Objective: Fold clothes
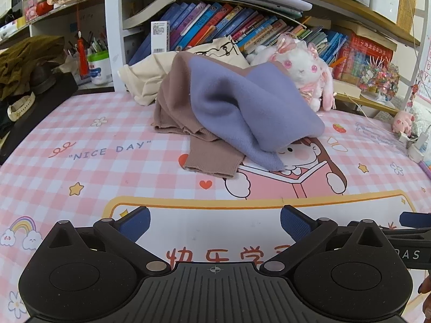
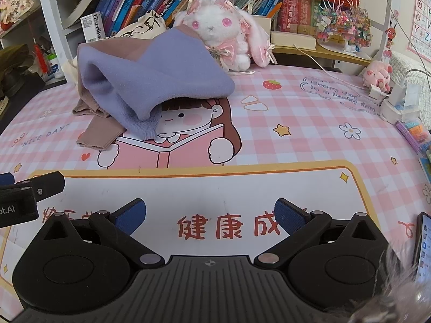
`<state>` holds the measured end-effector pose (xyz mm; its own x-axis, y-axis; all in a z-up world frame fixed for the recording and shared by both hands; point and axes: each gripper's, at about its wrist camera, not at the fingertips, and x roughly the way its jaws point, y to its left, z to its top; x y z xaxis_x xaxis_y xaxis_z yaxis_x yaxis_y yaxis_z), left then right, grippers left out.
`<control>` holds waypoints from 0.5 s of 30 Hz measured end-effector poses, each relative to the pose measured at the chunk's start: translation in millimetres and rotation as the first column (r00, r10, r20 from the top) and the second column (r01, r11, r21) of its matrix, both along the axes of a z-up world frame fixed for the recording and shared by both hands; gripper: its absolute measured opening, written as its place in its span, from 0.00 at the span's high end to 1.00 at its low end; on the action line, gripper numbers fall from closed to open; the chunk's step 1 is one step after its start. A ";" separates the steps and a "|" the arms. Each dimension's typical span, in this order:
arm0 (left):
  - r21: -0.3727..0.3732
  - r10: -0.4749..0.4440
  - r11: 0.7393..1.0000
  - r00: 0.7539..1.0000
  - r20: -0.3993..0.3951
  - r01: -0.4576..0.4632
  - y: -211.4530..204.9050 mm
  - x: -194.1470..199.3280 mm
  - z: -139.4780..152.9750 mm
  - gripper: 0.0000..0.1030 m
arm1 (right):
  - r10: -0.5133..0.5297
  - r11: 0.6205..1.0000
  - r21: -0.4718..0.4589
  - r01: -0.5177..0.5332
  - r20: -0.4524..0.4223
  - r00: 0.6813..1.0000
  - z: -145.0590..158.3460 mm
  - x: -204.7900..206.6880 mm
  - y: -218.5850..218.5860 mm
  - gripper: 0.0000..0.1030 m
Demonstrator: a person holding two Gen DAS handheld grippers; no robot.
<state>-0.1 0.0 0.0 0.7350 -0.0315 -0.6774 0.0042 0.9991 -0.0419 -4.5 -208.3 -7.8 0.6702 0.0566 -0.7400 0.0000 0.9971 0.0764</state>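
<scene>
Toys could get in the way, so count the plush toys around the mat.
2: a white bunny plush behind the purple-and-brown garment, and a small pink plush at the mat's far right edge. Others may be hidden.

Right claw (image 2: 210, 216) spread wide, empty, over pink checked bench (image 2: 309, 123). Crumpled purple-and-brown sweater (image 2: 150, 80) lies well ahead, left of center, plush bunny (image 2: 223, 37) just behind it. Left claw (image 2: 24, 188) at left edge.

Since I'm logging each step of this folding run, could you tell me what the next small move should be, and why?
Probably bring both grippers forward to the sweater. The left gripper and right gripper are open and empty over the desk mat, while the purple-and-brown garment lies in a crumpled heap ahead, unfolded, one brown cuff nearest.
</scene>
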 end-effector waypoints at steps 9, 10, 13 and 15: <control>-0.006 -0.005 1.000 1.000 -0.002 0.005 1.2 -1.0 0.8 0.00 | 0.006 1.000 0.000 -0.006 0.001 1.000 -1.0 -1.9 -0.2 0.00; -0.005 -0.006 1.000 1.000 -0.002 0.006 1.1 -0.8 1.0 0.00 | 0.007 1.000 0.000 -0.007 0.001 1.000 -1.2 -1.7 -1.0 0.00; -0.004 -0.004 1.000 1.000 -0.002 0.004 0.1 -2.4 -0.3 0.00 | 0.006 1.000 0.000 -0.006 0.000 1.000 -2.0 -2.3 -1.2 0.00; -0.002 -0.003 1.000 1.000 -0.003 0.003 0.2 -2.5 -0.7 0.00 | 0.004 1.000 0.001 -0.004 -0.002 1.000 -2.4 -2.9 -0.9 0.00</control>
<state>-2.6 0.2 -0.7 0.7328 -0.0352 -0.6795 0.0071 0.9990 -0.0441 -7.4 -209.1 -10.3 0.6688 0.0597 -0.7411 -0.0035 0.9970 0.0771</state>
